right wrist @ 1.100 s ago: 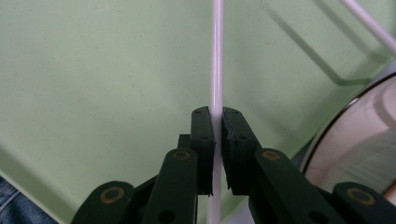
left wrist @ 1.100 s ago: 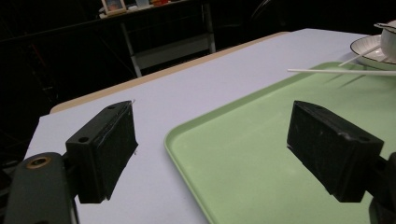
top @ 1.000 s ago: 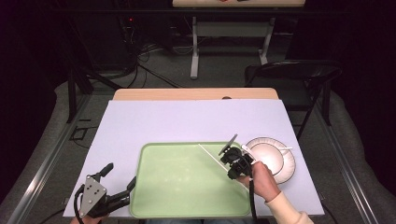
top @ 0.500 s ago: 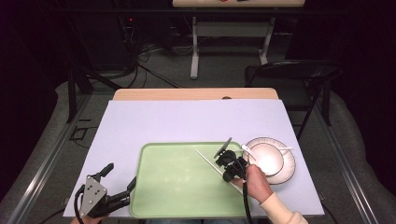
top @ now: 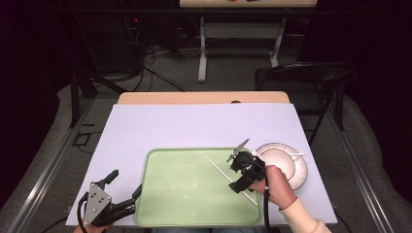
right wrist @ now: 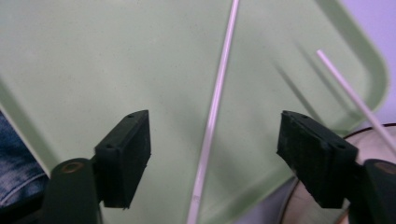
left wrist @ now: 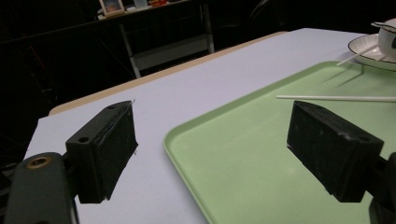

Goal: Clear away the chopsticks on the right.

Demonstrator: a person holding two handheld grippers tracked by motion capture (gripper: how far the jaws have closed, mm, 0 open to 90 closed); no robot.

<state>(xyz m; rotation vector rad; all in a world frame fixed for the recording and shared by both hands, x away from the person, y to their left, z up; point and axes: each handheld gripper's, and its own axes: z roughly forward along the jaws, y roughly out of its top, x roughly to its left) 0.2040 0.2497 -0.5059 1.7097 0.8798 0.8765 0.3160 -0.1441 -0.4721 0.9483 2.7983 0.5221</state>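
Hovering spread over the white stick [right wrist: 215, 105] near the green tray's [top: 170, 194] right edge, the right hand-held gripper [top: 239, 170] grips nothing.

Tray [top: 170, 194] floor open left of chopstick [top: 218, 169]; plate [top: 297, 177] blocks the table's [top: 194, 126] right edge

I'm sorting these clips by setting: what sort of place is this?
Probably a lab or studio recording station, not a dining room: a paper-covered table with a green tray, loose cables on the floor, a folding chair, dark surroundings.
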